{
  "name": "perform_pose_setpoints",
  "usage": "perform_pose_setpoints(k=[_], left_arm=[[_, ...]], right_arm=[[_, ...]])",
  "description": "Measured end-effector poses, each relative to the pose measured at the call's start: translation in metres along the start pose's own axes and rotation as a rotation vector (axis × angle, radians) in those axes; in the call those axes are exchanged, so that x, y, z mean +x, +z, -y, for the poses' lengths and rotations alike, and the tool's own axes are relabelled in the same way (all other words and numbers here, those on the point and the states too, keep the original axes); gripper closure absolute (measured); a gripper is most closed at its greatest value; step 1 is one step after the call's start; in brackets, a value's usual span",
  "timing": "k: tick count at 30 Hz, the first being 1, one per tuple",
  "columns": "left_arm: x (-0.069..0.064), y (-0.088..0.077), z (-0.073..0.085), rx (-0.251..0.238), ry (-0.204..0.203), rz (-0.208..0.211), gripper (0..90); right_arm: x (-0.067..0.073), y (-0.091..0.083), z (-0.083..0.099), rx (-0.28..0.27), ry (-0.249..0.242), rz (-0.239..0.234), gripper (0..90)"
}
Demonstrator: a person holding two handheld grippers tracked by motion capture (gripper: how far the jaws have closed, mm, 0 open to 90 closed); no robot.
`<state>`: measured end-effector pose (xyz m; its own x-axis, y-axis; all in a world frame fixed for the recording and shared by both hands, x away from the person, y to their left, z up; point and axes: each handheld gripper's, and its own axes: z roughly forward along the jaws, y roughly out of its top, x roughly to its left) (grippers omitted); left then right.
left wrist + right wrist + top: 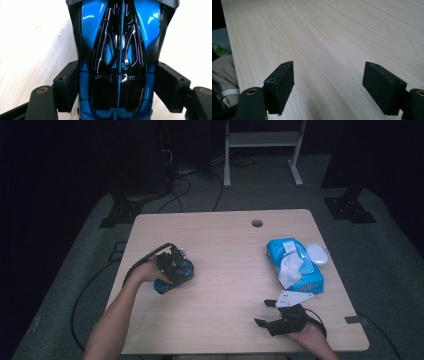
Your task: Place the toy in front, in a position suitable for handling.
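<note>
Glossy blue-and-black plastic, the toy car (120, 62) looks light, stiff and slippery. The left gripper (117, 87) has its jaws clamped across the car's narrow middle, a sound hold; the right gripper (334, 87) gapes wide over bare desk (332, 37).

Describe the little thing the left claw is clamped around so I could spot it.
On the wooden table, look left, opposite the blue wipes pack. Between the left claw's pads sits a toy car: glossy blue with a black top.
</note>
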<state>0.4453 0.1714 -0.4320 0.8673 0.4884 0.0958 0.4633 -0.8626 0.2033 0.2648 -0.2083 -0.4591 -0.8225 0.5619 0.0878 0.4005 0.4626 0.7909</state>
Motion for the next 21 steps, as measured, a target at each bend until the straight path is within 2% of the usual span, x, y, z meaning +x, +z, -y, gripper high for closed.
perform_pose_setpoints(k=[1,4,7,12,21], left_arm=[[0.0009,0.0011,0.0008,0.002,-0.007,0.002,27.3],[0.0,0.005,0.0016,0.033,0.011,0.011,27.2],[0.0014,0.0051,0.0022,0.023,0.012,0.023,27.1],[0.0056,0.0059,0.0044,0.02,-0.009,0.049,26.9],[0.0073,0.0066,0.0072,0.017,-0.03,0.067,24.2]], right_arm=[[0.0,-0.0007,0.0002,-0.002,0.0,0.001,24.4],[-0.001,-0.0013,0.0007,-0.002,0.002,0.002,24.4],[-0.0008,-0.0014,0.0005,-0.002,0.002,0.001,24.4],[-0.001,-0.0014,0.0004,-0.003,0.001,0.001,24.4],[-0.0005,-0.0021,0.0006,-0.003,0.001,0.002,24.4]])
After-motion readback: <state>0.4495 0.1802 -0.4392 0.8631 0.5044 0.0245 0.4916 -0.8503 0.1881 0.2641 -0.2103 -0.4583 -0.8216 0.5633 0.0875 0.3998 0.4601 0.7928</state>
